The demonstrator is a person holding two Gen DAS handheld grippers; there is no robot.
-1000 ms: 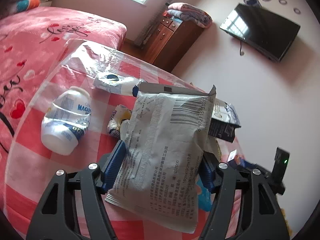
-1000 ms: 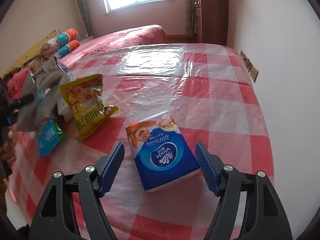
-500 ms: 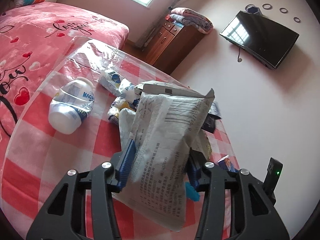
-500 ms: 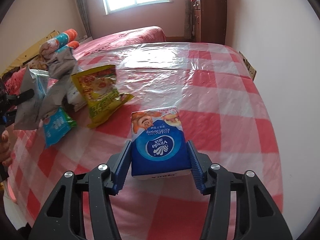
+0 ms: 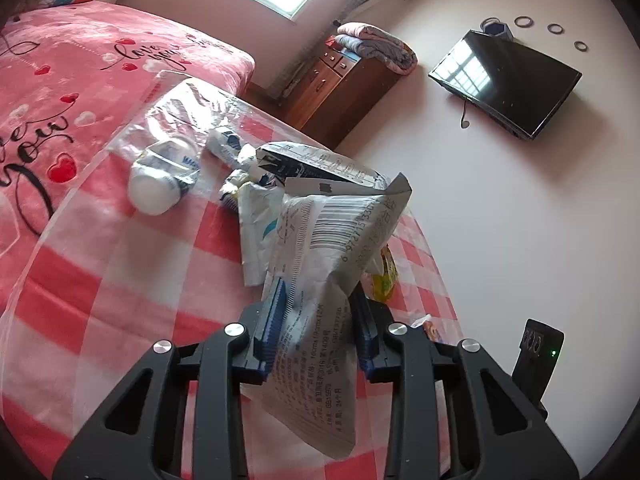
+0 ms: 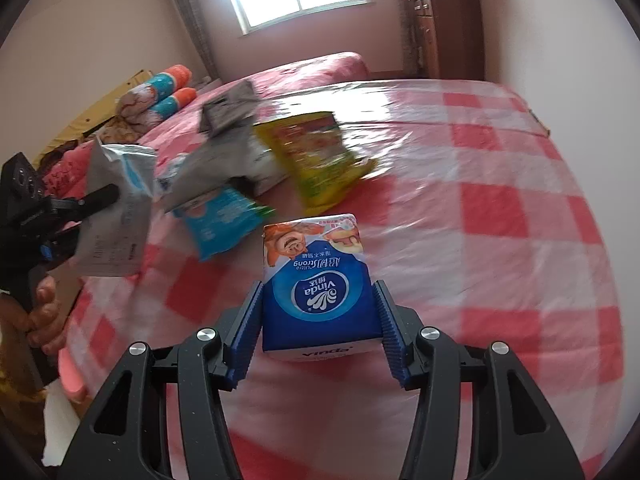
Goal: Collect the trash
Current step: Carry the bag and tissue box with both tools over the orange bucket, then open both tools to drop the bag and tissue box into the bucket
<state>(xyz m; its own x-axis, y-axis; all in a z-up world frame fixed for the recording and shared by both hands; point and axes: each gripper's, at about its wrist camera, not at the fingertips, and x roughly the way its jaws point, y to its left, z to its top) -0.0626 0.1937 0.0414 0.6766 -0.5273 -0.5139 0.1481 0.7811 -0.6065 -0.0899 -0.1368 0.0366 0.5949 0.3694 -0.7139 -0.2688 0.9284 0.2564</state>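
Note:
My left gripper [image 5: 318, 292] is shut on a crumpled grey-white wrapper [image 5: 340, 232] with a barcode, held up off the red-checked table [image 5: 120, 280]. In the right wrist view that wrapper [image 6: 116, 224] hangs at the far left above a person's hand [image 6: 44, 312]. A blue tissue pack [image 6: 320, 280] sits squeezed between the pads of my right gripper [image 6: 318, 292], just above the tablecloth. More litter lies on the table: a white bottle [image 5: 160, 176], a yellow snack bag [image 6: 316, 160], a blue-green packet [image 6: 224, 220] and a grey torn packet [image 6: 224, 148].
A pink bed [image 5: 80, 80] borders the table's far side. A wooden dresser [image 5: 332, 88] with folded blankets stands by the wall, and a black TV [image 5: 504, 80] hangs on it. The table's right half [image 6: 500, 220] shows bare plastic-covered cloth.
Both grippers closed on their items: the left on the wrapper, the right on the tissue pack. Both then drew back from the litter pile, which now looks farther off.

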